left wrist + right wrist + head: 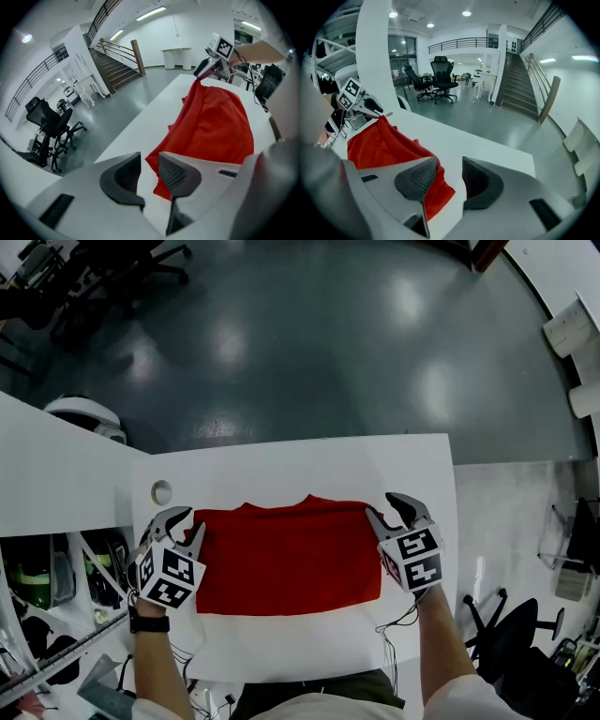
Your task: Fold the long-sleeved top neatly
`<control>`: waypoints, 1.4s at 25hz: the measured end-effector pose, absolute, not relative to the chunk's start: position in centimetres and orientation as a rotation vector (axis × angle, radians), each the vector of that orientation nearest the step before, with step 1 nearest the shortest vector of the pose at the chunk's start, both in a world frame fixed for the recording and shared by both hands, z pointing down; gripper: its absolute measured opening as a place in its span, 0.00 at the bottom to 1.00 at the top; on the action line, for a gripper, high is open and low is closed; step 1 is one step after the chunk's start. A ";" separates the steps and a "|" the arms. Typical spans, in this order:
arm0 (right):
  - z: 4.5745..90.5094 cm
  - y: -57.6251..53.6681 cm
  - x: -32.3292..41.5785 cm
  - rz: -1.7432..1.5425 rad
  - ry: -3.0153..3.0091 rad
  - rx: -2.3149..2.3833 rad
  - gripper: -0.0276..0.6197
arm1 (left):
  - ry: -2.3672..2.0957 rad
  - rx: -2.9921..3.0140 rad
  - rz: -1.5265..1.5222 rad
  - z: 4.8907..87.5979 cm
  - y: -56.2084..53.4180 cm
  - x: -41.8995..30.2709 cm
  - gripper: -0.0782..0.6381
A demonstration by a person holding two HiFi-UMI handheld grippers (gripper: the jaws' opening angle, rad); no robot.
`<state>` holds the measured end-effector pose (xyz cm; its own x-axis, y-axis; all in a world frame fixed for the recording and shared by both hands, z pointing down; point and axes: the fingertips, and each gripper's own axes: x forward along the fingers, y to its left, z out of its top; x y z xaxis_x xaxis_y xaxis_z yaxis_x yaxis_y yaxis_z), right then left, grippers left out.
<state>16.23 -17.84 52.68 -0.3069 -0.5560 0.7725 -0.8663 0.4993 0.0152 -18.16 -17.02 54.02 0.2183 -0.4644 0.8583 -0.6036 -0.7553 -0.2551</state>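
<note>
Head view: one red long-sleeved fabric top (286,559), lying flat as a rectangle on a white rectangular table (309,460), its collar edge on the far side from the person. The near strip of the table in front of the garment is bare.

Left gripper (187,521): grey two-jaw tool with a black-and-white marker cube, held in the person's left hand, tilted downward at the top's far left corner. In the left gripper view its jaws stand a narrow way apart. The red corner lies just past the tips and partly behind one pad, and neither pad presses on it.

Right gripper (382,505): matching tool in the right hand, tilted downward at the top's far right corner. In the right gripper view its jaws are likewise narrowly parted, with bare table showing through the gap. The red cloth lies beside and under the inner jaw and is not pinched.

Other items: small round white cap (161,491) set in the table near the left gripper; black wristband (148,622) on the left forearm; black swivel office chair (51,122) on the glossy grey floor (309,334); staircase with wooden handrail (117,65).
</note>
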 end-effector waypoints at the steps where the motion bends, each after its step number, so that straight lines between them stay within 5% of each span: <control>1: 52.4 -17.9 16.3 0.527 -2.007 1.175 0.32 | -1.043 2.348 1.571 53.8 -17.1 -18.3 0.28; 12: 49.3 -16.6 15.8 0.467 -2.072 1.201 0.31 | -1.111 2.379 1.530 51.0 -16.1 -18.5 0.27; 35: 32.2 -9.1 12.3 0.189 -2.393 1.206 0.28 | -1.270 2.617 0.897 34.0 -8.6 -16.1 0.28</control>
<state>12.29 -9.13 32.22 -0.5153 -0.7283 0.4518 -0.7901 0.6079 0.0787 -16.08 -8.57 33.97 0.4794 -0.6869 0.5462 -0.7442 -0.6481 -0.1619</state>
